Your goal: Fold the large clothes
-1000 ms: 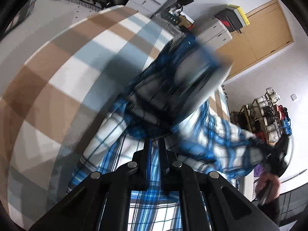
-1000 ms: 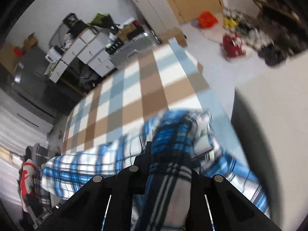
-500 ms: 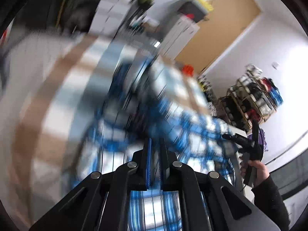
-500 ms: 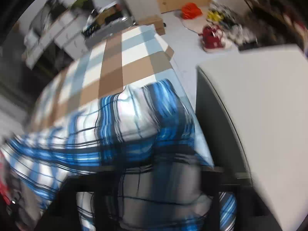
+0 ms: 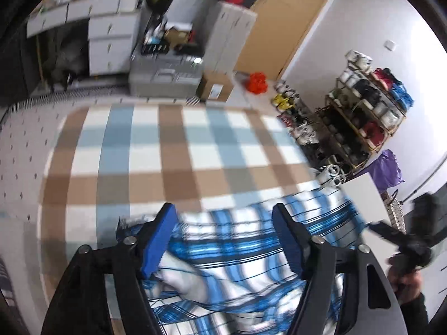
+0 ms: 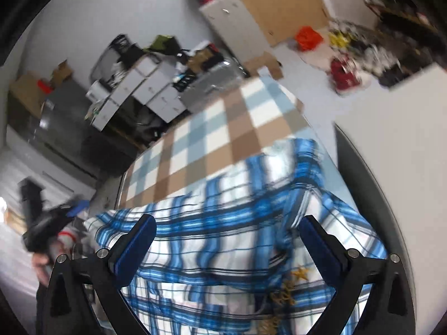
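Now | left gripper just opened | right gripper spread wide (empty) | shirt: gold star only right view

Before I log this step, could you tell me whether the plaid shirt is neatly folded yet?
Not yet: the plaid shirt lies loosely doubled over on the checked cover, its edges rumpled and uneven.

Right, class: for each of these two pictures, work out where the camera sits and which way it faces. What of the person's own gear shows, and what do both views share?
Left wrist: on the left gripper, jaws open, looking down over the plaid shirt and checked cover; the right gripper shows at the right edge.
Right wrist: on the right gripper, jaws open above the shirt; the left gripper shows at the left edge.
Shared: shirt, cover, orange bag.
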